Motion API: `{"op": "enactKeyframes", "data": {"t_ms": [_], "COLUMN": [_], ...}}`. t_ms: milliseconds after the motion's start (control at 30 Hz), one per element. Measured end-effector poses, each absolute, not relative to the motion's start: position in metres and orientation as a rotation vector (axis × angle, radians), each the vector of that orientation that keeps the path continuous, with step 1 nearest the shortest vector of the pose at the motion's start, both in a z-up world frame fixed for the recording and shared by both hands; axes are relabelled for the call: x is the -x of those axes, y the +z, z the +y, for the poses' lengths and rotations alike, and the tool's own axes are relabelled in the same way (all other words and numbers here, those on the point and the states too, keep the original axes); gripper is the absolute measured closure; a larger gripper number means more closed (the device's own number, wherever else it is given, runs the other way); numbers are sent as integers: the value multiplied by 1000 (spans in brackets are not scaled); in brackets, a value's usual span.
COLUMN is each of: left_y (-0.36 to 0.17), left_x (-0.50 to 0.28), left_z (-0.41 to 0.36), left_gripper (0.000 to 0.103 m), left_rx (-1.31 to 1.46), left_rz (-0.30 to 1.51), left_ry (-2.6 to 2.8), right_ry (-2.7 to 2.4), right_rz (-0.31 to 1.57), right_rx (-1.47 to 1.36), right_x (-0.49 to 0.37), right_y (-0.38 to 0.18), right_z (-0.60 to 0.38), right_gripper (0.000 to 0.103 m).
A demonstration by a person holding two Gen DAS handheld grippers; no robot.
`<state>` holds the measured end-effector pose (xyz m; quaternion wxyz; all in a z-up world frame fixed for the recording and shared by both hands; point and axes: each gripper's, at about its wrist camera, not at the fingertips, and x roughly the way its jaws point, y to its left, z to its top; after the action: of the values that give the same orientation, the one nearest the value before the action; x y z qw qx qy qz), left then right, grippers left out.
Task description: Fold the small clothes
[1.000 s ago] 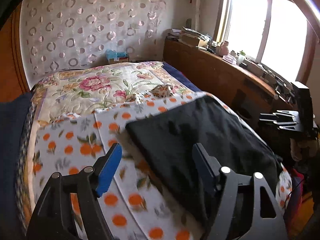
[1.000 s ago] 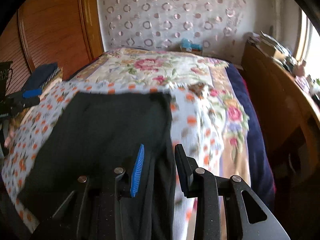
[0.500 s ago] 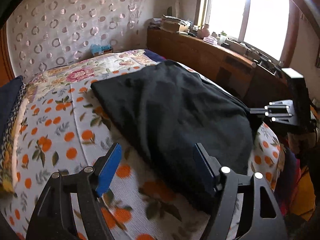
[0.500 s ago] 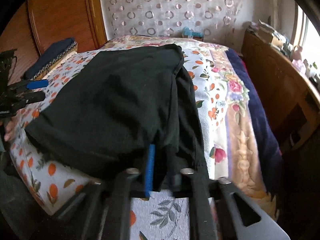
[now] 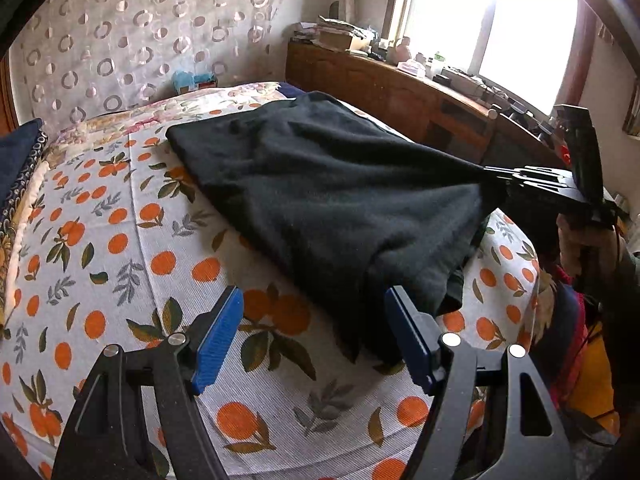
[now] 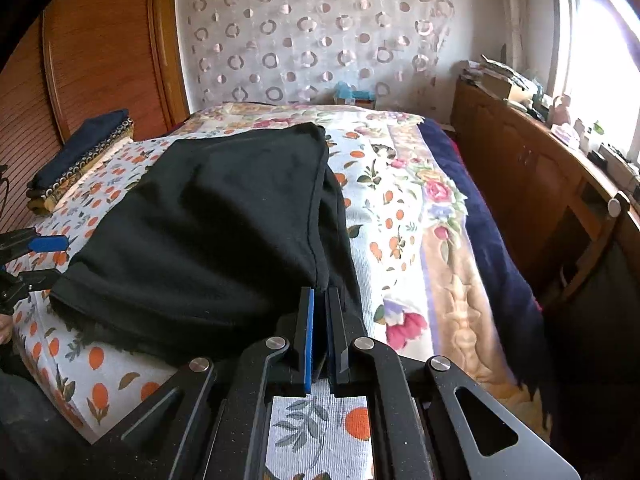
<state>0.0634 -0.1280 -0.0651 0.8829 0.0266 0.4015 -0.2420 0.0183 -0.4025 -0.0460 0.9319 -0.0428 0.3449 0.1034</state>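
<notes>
A black garment (image 5: 320, 192) lies spread on the bed's orange-print sheet (image 5: 120, 248); it also shows in the right wrist view (image 6: 216, 224). My right gripper (image 6: 320, 300) is shut on the garment's near right corner and pulls the cloth taut; it also shows in the left wrist view (image 5: 516, 178) at the far right. My left gripper (image 5: 314, 316) is open, its blue pads either side of the garment's near left corner, just above the sheet. It shows at the left edge of the right wrist view (image 6: 38, 258).
A floral quilt (image 6: 416, 200) covers the bed's far and right side. Folded dark cloth (image 6: 80, 148) is stacked at the left by a wooden wardrobe (image 6: 96, 56). A wooden cabinet (image 6: 540, 168) with clutter runs under the window on the right.
My right gripper closed on the garment's corner and drew it toward the bed's near edge. My left gripper moved in around the near left corner, still open.
</notes>
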Motion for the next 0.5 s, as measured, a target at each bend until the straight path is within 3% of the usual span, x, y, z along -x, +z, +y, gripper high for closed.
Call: {"op": "enactKeyframes", "data": {"t_ms": [167,333,500], "left_y": [-69,-75,-77], "left_x": [-61,-58,-57], "left_z": [-131,-136,-140], "left_gripper": [29,29,29], "left_rx": [-51,-51,-58], "left_rz": [852,875,889], "left_ry": [-518,-544,-549], "right_ry": [197,153,193], "right_rz": [718,750,782], "right_rx": [84,85,43], "right_x": [-30,-40,-45], "right_y": [-54,-64,-69], "right_z": [-403,-404,-409], "right_gripper": [98,64,58]}}
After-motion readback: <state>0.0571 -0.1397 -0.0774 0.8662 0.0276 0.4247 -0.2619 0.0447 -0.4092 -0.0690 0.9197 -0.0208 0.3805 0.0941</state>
